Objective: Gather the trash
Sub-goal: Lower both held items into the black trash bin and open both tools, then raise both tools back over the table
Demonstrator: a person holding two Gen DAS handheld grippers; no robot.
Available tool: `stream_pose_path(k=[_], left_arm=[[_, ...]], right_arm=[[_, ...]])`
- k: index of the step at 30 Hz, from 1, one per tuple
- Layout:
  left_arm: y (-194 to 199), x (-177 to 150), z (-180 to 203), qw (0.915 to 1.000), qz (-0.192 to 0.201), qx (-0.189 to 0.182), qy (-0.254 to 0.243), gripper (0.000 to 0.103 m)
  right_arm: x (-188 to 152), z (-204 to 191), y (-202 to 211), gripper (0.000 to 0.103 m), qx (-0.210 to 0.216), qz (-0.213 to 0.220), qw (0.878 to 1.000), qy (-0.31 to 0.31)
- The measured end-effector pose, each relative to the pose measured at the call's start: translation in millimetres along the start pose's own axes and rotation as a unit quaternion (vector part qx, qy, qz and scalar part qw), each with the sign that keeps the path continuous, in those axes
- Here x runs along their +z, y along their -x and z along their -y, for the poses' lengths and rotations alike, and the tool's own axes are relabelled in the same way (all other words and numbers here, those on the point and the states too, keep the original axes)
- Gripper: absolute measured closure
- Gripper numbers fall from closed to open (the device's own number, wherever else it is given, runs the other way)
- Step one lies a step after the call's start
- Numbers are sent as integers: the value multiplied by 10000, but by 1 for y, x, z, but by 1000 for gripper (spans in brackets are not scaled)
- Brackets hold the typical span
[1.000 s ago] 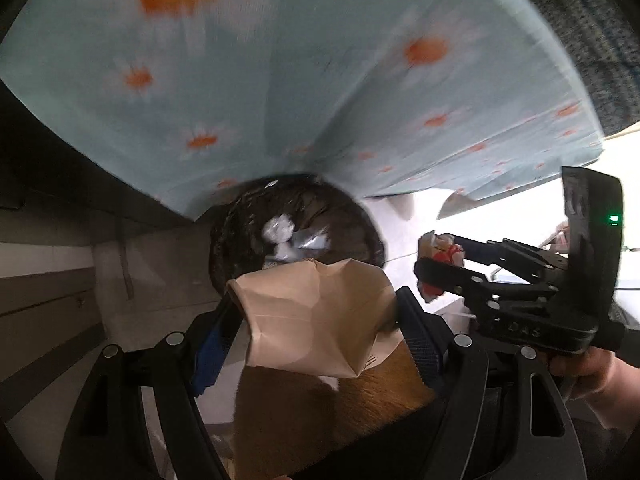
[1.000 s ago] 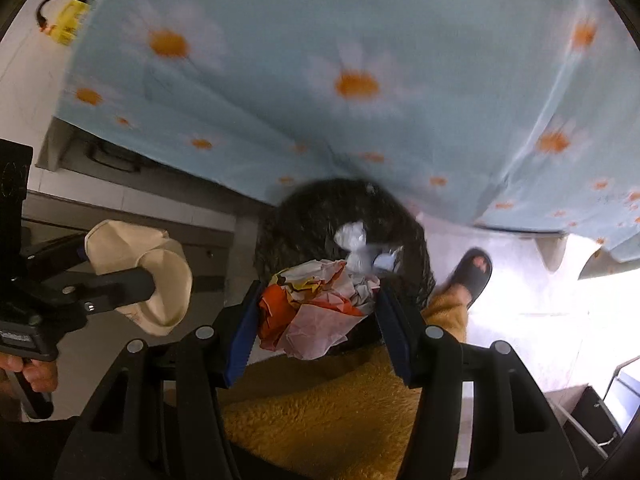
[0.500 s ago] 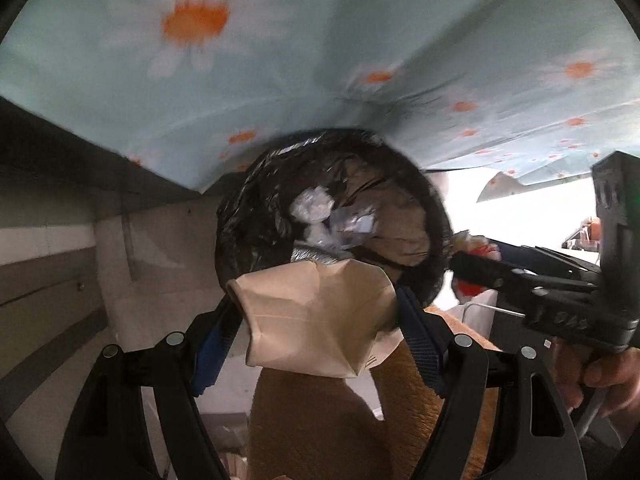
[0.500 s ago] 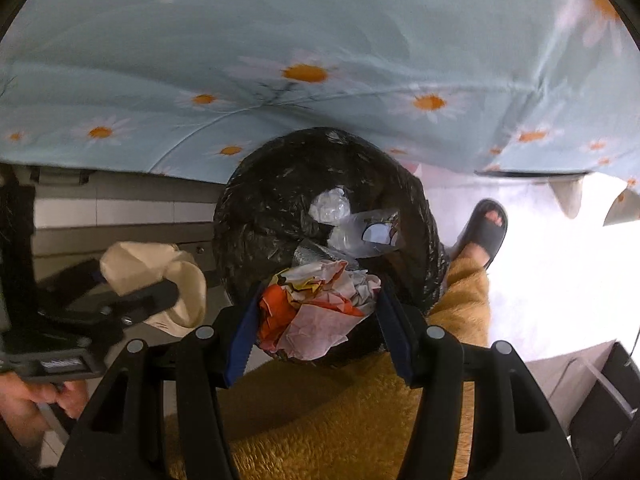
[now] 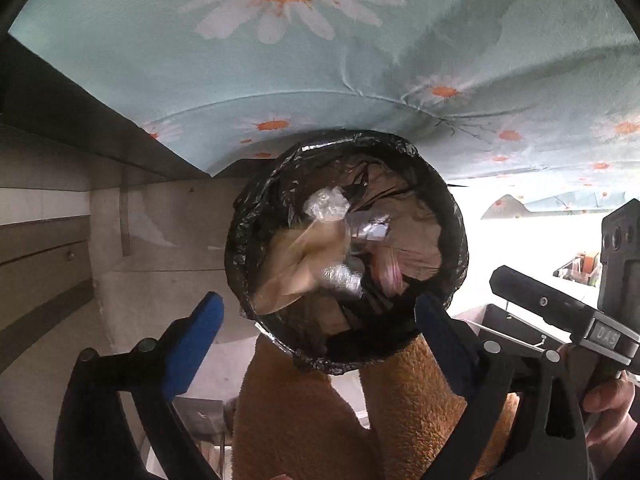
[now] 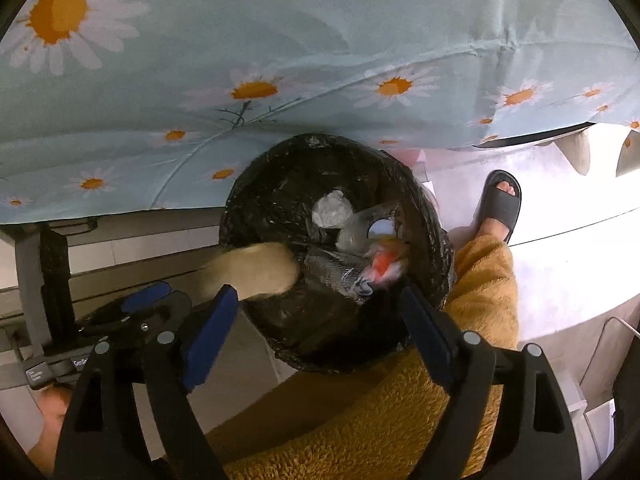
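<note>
**Paper and wrapper drop into the bin**

Brown paper bag point(image 5: 296, 268) and a blurred red-and-white wrapper point(image 6: 380, 268) fall inside the black-lined bin point(image 5: 452, 216). Above it, left gripper point(image 5: 316, 316) and right gripper point(image 6: 316, 312) have jaws opening, nothing between them. Both pieces look binned; whether more trash remains is out of view.

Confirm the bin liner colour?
Black, glossy and crinkled: the liner wraps over the bin rim. Clearest in the right wrist view.

"DAS" stands on the right tongs point(image 5: 516, 280) handle label
</note>
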State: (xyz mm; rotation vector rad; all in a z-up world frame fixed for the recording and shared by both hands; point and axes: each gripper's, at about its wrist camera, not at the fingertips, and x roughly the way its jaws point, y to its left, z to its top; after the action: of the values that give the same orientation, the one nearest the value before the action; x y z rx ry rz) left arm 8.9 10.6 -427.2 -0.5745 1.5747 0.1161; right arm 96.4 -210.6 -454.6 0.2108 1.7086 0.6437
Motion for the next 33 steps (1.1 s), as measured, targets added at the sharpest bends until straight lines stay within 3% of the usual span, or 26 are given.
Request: stream_pose_path(k=[17,31,33], left_arm=[[41,-7,1,9991,359,-190,-123,9],[168,-33,25,9861,1368,-774,-545,9],[187,-34,33,9826,1555,-778,-659,9]], right_arm=[[-2,-25,41,20,210,323,9990,226],[-24,-93,153,20,400,1269,9849,1105],[-24,-105,170,20,622,1368,9821,1133]])
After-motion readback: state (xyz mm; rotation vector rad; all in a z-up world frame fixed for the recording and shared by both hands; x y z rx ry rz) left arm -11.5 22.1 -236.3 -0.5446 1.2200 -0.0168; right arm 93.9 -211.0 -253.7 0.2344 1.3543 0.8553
